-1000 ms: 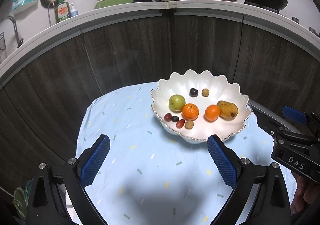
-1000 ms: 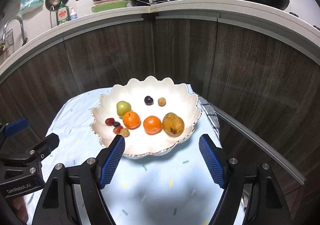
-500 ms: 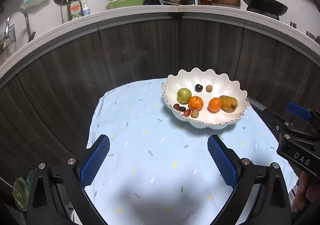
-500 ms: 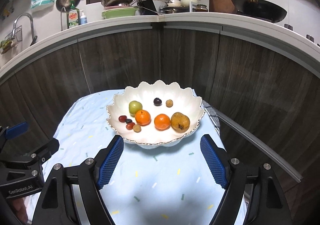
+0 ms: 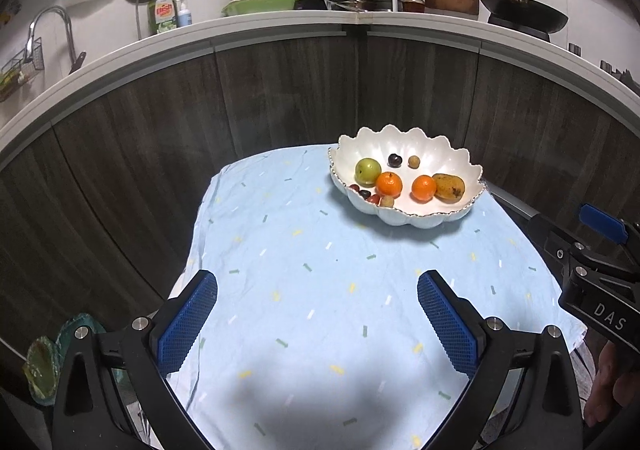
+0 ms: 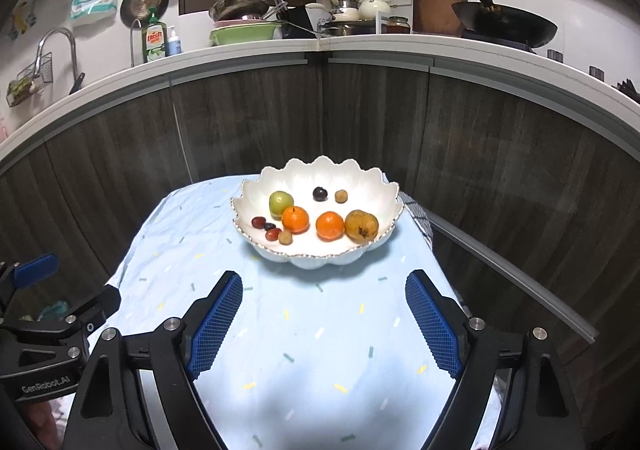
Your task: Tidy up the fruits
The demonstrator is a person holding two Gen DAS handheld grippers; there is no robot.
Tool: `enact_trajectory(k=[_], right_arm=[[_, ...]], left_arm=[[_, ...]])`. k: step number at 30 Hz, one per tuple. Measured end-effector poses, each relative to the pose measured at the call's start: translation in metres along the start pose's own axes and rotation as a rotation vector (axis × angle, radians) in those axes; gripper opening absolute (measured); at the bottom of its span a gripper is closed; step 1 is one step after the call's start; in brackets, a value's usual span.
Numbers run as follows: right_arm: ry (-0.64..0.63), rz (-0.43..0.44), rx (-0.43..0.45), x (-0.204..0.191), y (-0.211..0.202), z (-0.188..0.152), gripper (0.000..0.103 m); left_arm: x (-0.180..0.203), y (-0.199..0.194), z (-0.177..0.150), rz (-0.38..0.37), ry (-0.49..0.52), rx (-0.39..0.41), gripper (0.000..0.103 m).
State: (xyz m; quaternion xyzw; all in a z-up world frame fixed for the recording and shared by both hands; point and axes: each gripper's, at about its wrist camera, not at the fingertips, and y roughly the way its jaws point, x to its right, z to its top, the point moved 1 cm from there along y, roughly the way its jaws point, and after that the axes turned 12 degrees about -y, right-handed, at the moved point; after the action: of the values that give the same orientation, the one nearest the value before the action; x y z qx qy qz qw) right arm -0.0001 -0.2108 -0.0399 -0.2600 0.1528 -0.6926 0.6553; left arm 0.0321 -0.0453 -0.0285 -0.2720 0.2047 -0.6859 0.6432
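Note:
A white scalloped bowl (image 5: 420, 216) (image 6: 320, 256) stands at the far end of a table under a light blue cloth (image 5: 320, 290) (image 6: 320, 330). Inside lie a green apple (image 5: 368, 171) (image 6: 281, 203), two oranges (image 5: 389, 184) (image 6: 295, 219), a spotted yellow mango (image 5: 449, 187) (image 6: 361, 225), a dark plum (image 6: 319, 193), a small tan fruit (image 6: 341, 196) and several small red and dark fruits (image 6: 269, 228). My left gripper (image 5: 318, 324) is open and empty over the near cloth. My right gripper (image 6: 324, 324) has its jaws opening, nothing between them, well short of the bowl.
Dark wood cabinet fronts (image 6: 480, 170) curve around the table under a white counter crowded with pans, bottles and dishes. A metal rail (image 6: 512, 274) runs along the table's right side. A green object (image 5: 44, 362) lies low at the left.
Both grippers have drawn back from the bowl, which now looks smaller and farther away. More blue cloth shows in front. The right jaws stand slightly wider.

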Motion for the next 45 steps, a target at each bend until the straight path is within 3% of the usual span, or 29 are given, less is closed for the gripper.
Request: enact_trajectory(k=[18,45], right_arm=[[0.026,-0.022,-0.005,0.001,-0.025,-0.026,0.084],[0.032,-0.040,0.028,0.001,-0.038,-0.027,0.085]], left_arm=[[-0.013,-0.027,-0.021,0.018,-0.033,0.031,0.103],[-0.013,-0.040,-0.022,0.003,-0.044,0.059,0.103]])
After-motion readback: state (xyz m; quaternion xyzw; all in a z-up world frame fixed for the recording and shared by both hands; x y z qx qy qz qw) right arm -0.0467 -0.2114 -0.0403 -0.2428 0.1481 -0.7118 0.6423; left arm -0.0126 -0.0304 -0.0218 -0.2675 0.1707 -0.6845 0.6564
